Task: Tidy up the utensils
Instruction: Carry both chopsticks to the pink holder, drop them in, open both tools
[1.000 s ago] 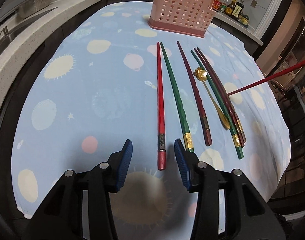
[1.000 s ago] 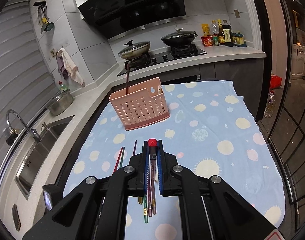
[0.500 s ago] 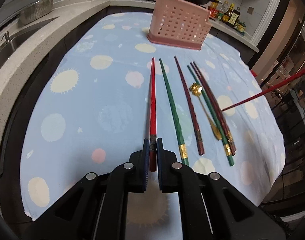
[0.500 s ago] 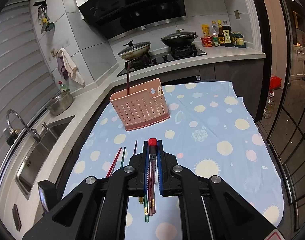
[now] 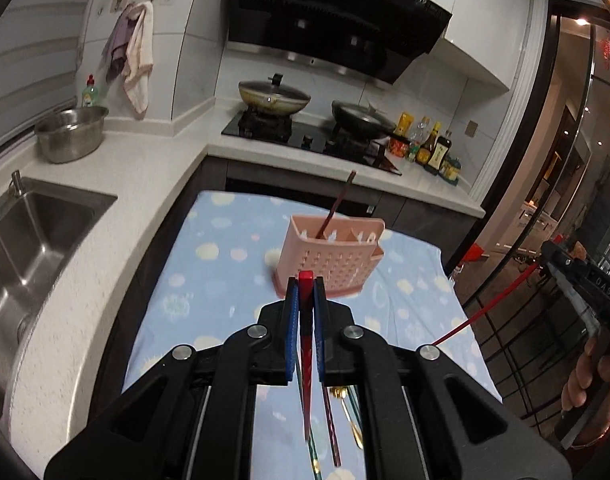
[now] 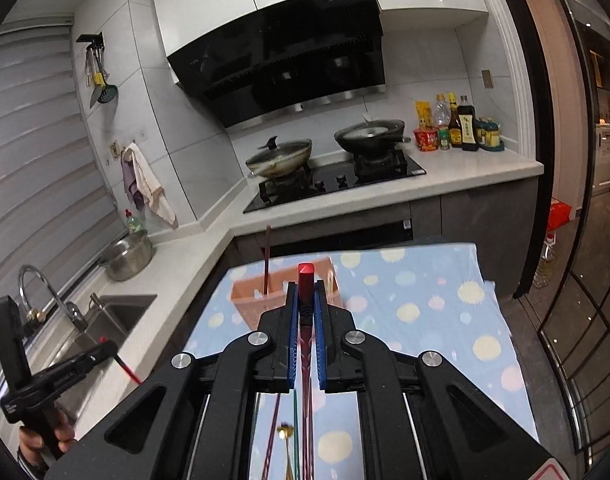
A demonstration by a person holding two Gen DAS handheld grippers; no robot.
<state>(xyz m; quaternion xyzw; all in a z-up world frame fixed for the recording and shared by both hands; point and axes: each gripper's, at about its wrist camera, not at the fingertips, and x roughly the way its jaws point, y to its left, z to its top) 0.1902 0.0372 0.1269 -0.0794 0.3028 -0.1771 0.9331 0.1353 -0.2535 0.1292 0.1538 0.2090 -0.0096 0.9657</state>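
Note:
My left gripper [image 5: 305, 286] is shut on a red chopstick [image 5: 306, 360], which hangs down from the pads above the blue dotted cloth [image 5: 225, 280]. My right gripper [image 6: 305, 292] is shut on another red chopstick [image 6: 305, 280], also raised over the table. Ahead of both stands the pink perforated basket [image 5: 333, 256], with one dark red chopstick [image 5: 339, 204] leaning in its left compartment. Several chopsticks [image 5: 331, 432] and a gold spoon [image 5: 351, 420] lie on the cloth below the grippers. In the left wrist view, a hand holds the right gripper [image 5: 549, 256] at the right edge.
A sink [image 5: 33, 232] and a steel bowl [image 5: 71, 132] sit on the counter to the left. Behind the table is the hob with two pans [image 5: 273, 98], and sauce bottles [image 5: 433, 148] stand at its right. Glass doors [image 6: 577, 280] close off the right side.
My left gripper closed on the red chopstick lying on the cloth and lifted it high, tilting up toward the basket. My right gripper rose too, keeping its chopstick.

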